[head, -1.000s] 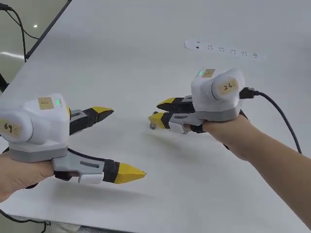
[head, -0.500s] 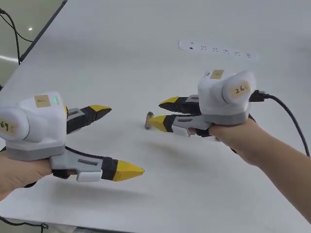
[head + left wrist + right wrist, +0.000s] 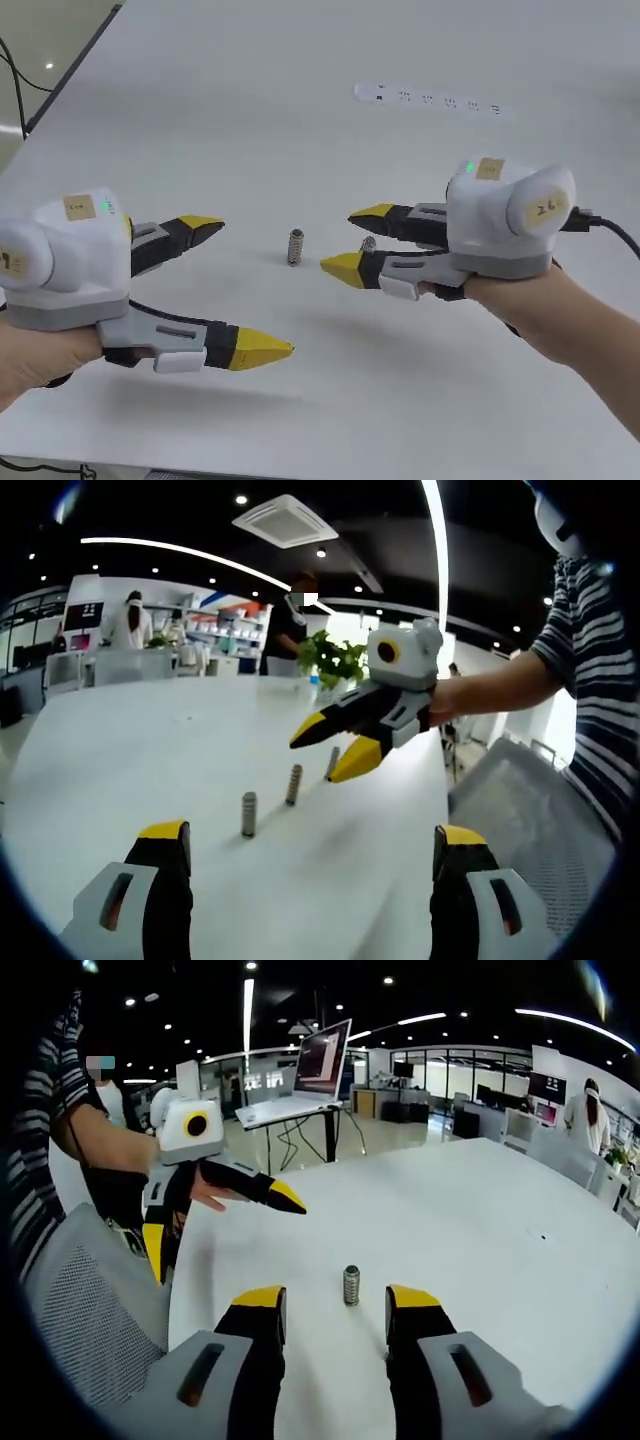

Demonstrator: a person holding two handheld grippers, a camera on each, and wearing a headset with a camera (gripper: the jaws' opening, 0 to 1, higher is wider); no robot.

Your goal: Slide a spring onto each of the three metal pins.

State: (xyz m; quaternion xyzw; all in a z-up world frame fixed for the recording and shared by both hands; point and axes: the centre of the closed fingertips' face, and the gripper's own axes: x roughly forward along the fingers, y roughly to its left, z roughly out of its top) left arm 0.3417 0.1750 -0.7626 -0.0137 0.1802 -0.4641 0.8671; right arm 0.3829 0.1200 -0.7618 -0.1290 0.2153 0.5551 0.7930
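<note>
A white worktop [image 3: 200,120] runs across the head view. The left tool [image 3: 235,288] hovers over its near left part, jaws spread wide with nothing between them. The right tool [image 3: 355,240] is held over the middle right, jaws parted and empty, its tips pointing towards the left tool. A power strip [image 3: 430,100] lies at the far side, well apart from both tools. In the left gripper view three pins stand upright in a row on the worktop. The near pin [image 3: 248,813] comes first, then the middle pin [image 3: 293,784] with a coiled spring [image 3: 293,778] around it. The far pin [image 3: 332,762] stands just beside the right tool's lower tip. Whether the near and far pins carry springs I cannot tell from there. In the right gripper view one pin with coils around it stands just ahead of the gap between that tool's jaws. In the head view a sprung pin stands between the two tools, touching neither
</note>
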